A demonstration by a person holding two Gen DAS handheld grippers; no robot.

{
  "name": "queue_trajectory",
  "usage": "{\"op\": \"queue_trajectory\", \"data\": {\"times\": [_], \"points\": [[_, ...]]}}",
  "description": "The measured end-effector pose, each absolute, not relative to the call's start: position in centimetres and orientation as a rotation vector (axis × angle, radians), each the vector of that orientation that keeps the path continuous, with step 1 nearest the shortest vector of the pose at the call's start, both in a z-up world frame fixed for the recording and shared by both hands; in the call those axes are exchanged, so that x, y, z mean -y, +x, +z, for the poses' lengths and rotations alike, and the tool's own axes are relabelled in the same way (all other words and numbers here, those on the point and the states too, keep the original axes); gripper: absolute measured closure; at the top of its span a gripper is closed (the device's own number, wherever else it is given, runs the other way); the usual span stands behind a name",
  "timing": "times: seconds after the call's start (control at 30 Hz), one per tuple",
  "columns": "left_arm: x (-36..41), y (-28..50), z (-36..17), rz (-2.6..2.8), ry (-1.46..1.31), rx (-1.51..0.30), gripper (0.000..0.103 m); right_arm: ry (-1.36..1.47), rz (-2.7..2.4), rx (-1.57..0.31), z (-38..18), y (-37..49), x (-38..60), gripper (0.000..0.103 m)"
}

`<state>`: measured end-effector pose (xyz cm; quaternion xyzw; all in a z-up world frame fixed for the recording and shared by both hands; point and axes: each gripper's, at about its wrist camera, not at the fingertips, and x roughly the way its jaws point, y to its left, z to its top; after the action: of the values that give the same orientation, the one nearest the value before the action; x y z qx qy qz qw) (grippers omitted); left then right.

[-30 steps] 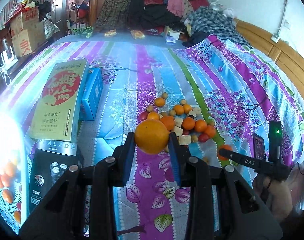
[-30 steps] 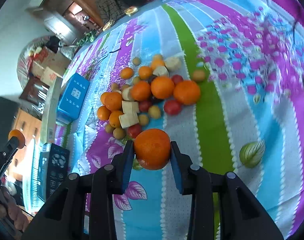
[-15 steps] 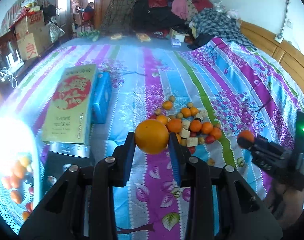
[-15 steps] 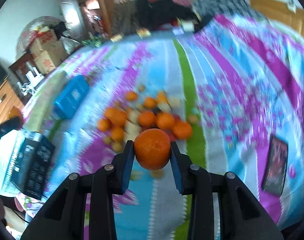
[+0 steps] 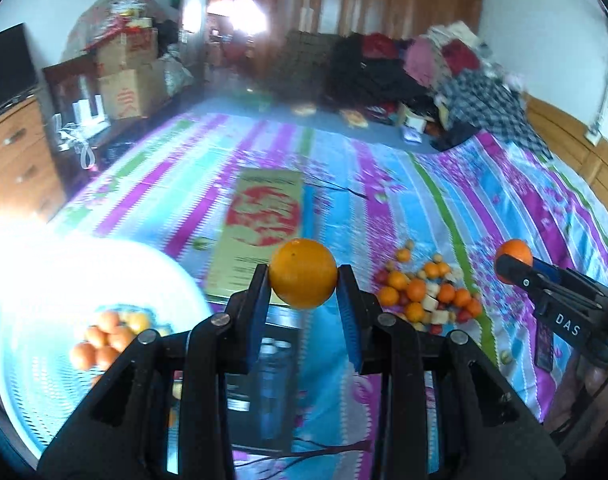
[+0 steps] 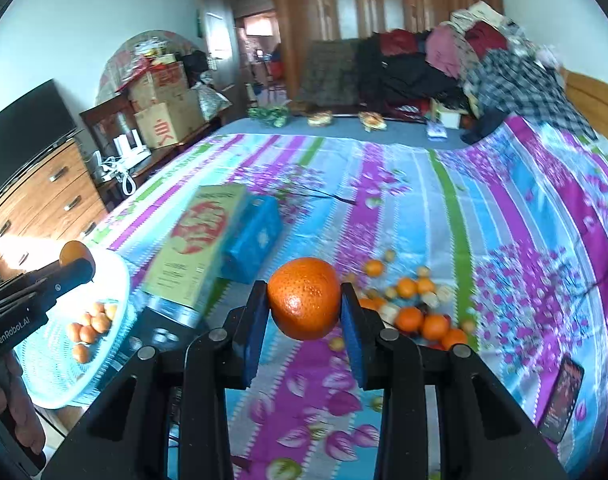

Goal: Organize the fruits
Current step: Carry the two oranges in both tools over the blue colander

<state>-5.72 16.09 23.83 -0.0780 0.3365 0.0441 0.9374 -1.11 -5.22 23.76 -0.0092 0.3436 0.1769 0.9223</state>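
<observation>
Clamping a smooth yellow-orange orange (image 5: 303, 273) between its blue pads, the left gripper (image 5: 304, 280) hangs above the striped floral bedspread (image 5: 443, 200). Seen from the right wrist, its black side reads "GenRobot.AI". The right gripper (image 6: 304, 300) pinches a darker, pitted orange (image 6: 304, 298); from the left wrist its body shows the letters "DAS". Just left of both tools lies a pale blue mesh basket (image 6: 116, 276) with several small oranges inside. Beyond sit a gold box with a red seal (image 6: 198, 236), its characters too blurred to read, and a blue box (image 6: 254, 240) beside it. To the right, the loose fruit pile (image 6: 419, 312) rests on the bedspread; a phone (image 6: 561, 396) lies well apart.
</observation>
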Motion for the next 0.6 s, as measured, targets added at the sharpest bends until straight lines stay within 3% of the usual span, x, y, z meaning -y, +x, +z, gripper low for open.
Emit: {"op": "queue_trajectory", "data": {"times": [0.6], "points": [[-28.6,-12.1,26.0,0.389,-0.265,-0.627,0.069,-0.112,0.669,-0.7,27.7,-3.6,-12.6,0.064]]}}
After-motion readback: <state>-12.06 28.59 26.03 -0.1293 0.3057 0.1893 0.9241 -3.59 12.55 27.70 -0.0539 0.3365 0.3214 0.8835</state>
